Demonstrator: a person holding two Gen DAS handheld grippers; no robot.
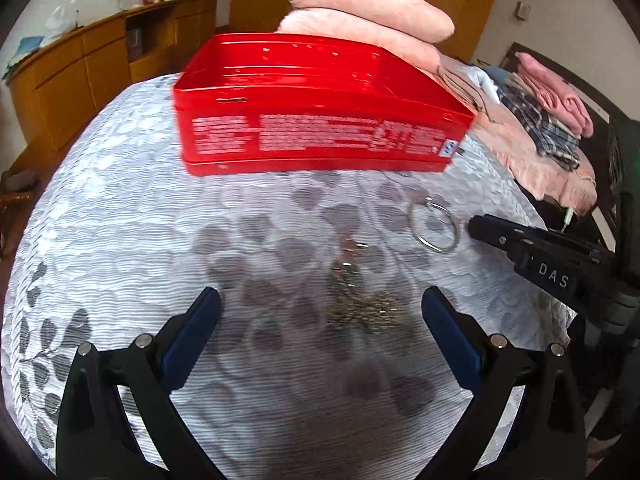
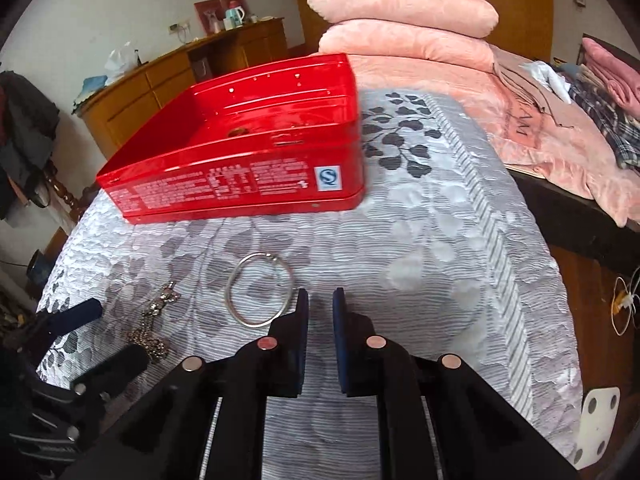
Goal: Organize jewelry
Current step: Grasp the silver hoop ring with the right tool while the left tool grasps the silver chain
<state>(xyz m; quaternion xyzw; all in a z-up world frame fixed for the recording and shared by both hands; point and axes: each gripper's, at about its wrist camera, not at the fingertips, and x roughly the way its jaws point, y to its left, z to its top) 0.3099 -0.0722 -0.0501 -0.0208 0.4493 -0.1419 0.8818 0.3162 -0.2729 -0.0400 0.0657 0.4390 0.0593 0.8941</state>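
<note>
The step in hand seems to be the picking up of jewelry from the bed, so that it can go into the open red metal tin (image 2: 256, 148) at the far side of the grey leaf-patterned bedspread (image 2: 440, 240). The thin round silver bangle (image 2: 259, 290) lies flat on the bedspread, near the tin but apart from it. The right hand-held gripper (image 2: 320, 304) has its jaws narrow, almost shut, and nothing is between them; its left finger is just beside the bangle's right edge, perhaps touching it. I judge that this grip missed the ring, so the next move calls for opening again and setting one finger inside the ring.

The left hand-held gripper (image 1: 320, 304) stands wide open over the small heap of gold-coloured chain (image 1: 360, 308), which lies left of the bangle.

Folded pink quilts (image 2: 404, 20) lie behind the tin, and a wooden sideboard (image 2: 160, 80) stands far left. Nothing blocks the way to the tin.
</note>
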